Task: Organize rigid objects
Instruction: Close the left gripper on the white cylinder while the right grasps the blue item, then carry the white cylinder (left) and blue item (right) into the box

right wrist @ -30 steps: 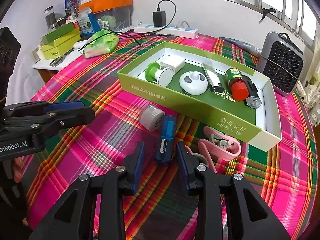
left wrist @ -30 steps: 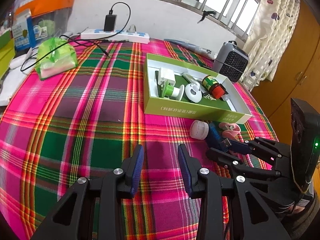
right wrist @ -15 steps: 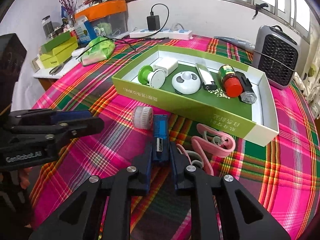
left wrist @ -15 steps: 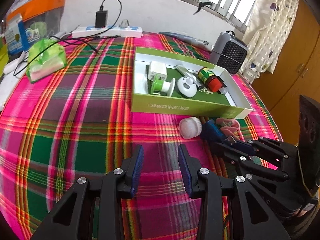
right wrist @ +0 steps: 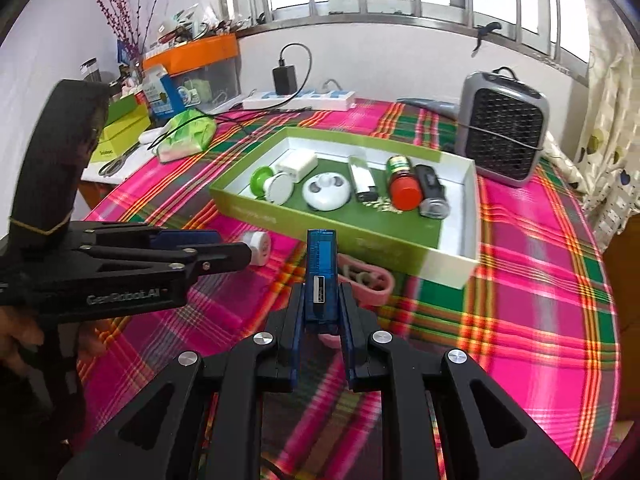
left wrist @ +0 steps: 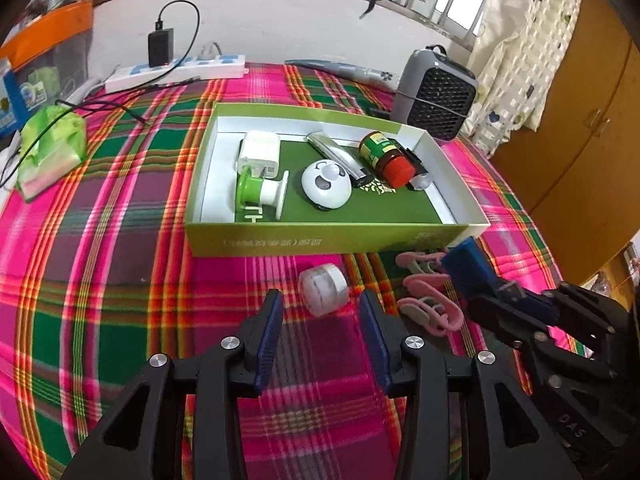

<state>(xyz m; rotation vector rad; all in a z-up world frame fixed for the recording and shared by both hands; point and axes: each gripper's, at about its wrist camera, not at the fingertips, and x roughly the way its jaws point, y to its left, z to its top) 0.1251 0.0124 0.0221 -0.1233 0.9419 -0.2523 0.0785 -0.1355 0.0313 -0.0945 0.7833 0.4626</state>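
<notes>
My right gripper point(right wrist: 320, 308) is shut on a blue USB device point(right wrist: 320, 268) and holds it off the cloth, short of the green box point(right wrist: 340, 226). Seen from the left wrist, that gripper point(left wrist: 516, 308) comes in from the right with the device point(left wrist: 466, 264) sticking out. My left gripper point(left wrist: 321, 300) is opening, and a white round cap-like piece point(left wrist: 322, 294) lies at its tips, untouched by the pads. Pink clips point(left wrist: 424, 304) lie beside it. The box point(left wrist: 332, 238) holds a charger, a green spool, a round white piece, a lighter and a red-capped bottle.
A grey fan heater point(left wrist: 436, 96) stands behind the box's right end. A power strip point(left wrist: 176, 70) with a black charger lies along the back wall, a green tissue pack point(left wrist: 52, 148) at the left. A hand point(right wrist: 16, 332) grips the left tool.
My right gripper has shut on the blue USB device and lifted it off the cloth. My left gripper has moved up to the white round piece, and its jaws stand wider.
</notes>
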